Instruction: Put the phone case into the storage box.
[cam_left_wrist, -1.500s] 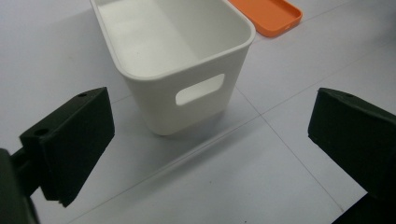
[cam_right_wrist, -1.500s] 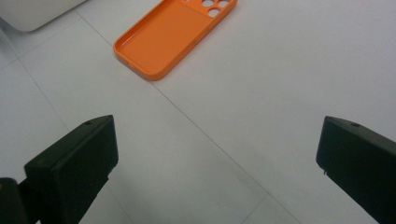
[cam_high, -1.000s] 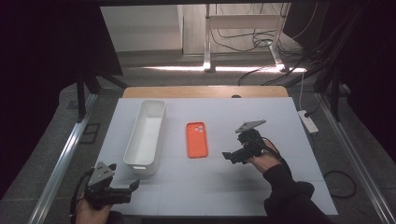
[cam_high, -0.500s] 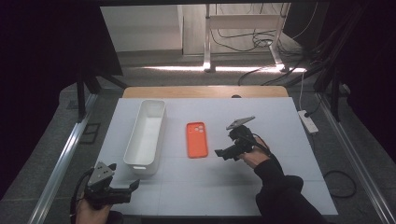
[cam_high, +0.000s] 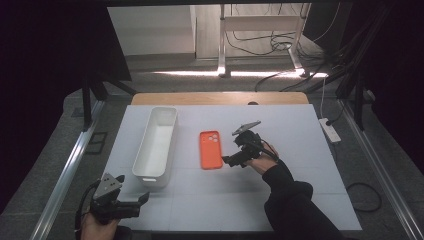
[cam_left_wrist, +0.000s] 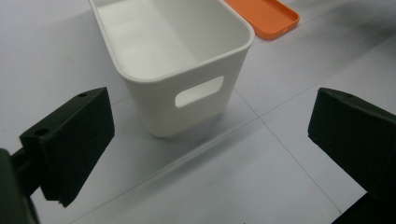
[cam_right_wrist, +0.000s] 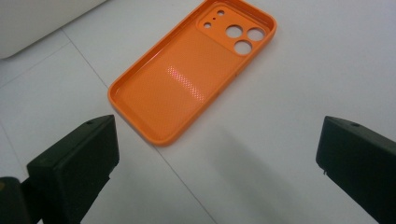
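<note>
An orange phone case (cam_high: 210, 149) lies flat on the white table, hollow side up, camera holes at its far end; it also appears in the right gripper view (cam_right_wrist: 194, 69). My right gripper (cam_high: 229, 160) hovers just right of the case's near end, jaws wide open and empty (cam_right_wrist: 217, 168). A long white bin (cam_high: 156, 145) stands left of the case, empty inside (cam_left_wrist: 177, 51). My left gripper (cam_high: 142, 199) rests near the table's front left corner, open, facing the bin's near end with its handle slot (cam_left_wrist: 200, 91).
The white table (cam_high: 300, 130) has a wooden strip along its far edge. A white power strip (cam_high: 328, 129) lies off the right side. Metal rails run along both sides of the table, and cables lie on the floor behind.
My right gripper has moved left and a little nearer, from well right of the case to just beside its near end. The left gripper has stayed put.
</note>
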